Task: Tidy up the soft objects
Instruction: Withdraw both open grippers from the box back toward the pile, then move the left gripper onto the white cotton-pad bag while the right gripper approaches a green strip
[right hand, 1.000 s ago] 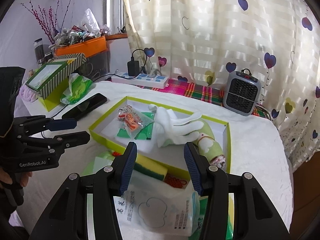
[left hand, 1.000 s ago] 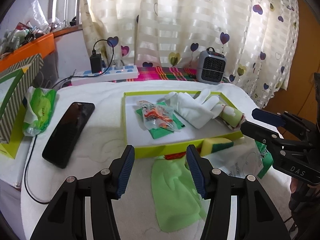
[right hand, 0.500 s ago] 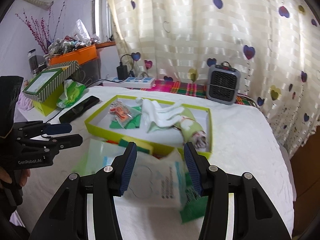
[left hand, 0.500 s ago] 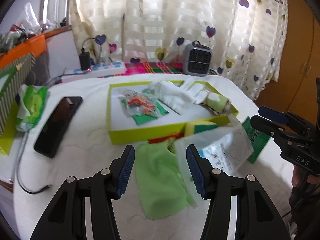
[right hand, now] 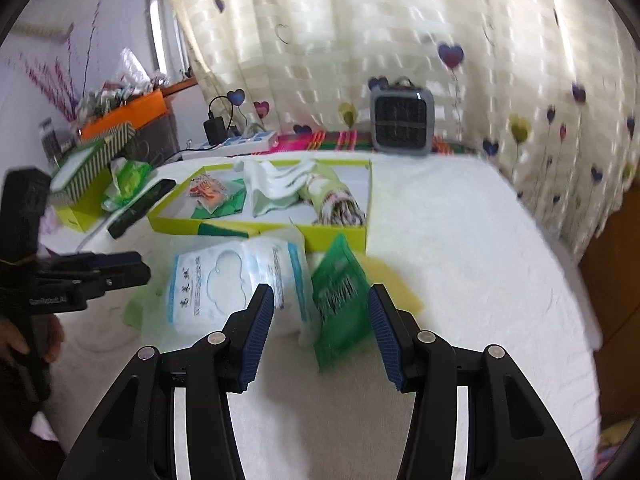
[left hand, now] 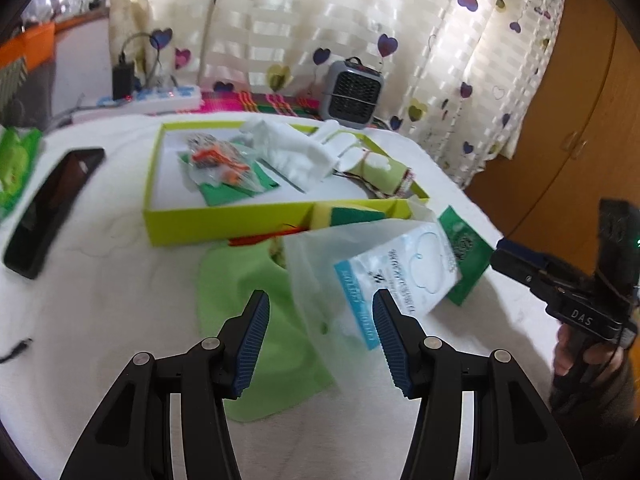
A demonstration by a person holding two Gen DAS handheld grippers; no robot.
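A yellow-green tray point(left hand: 224, 222) holds white gloves point(left hand: 296, 148), a clear packet with orange pieces point(left hand: 218, 160) and a rolled green cloth point(left hand: 380, 168). A sponge point(left hand: 340, 214) leans on the tray's front wall. In front lie a green cloth point(left hand: 240, 304), a clear-and-blue plastic packet point(left hand: 384, 276) and a green packet point(left hand: 464, 248). My left gripper point(left hand: 320, 320) is open above the green cloth and the plastic packet. My right gripper point(right hand: 320, 312) is open with the tilted green packet point(right hand: 340, 296) between its fingers, untouched. A yellow cloth point(right hand: 394, 280) lies under that packet.
A black phone point(left hand: 52, 200) lies left of the tray, beside a green wipes pack point(right hand: 128, 184) and a striped box point(right hand: 88, 168). A grey heater point(right hand: 402, 120) and a power strip point(left hand: 152, 98) stand at the back by the curtain. White bedding extends to the right.
My right gripper has slid to the right, from over the plastic packet to the green packet. My left gripper has tipped down toward the green cloth. Both packets now stand tilted up.
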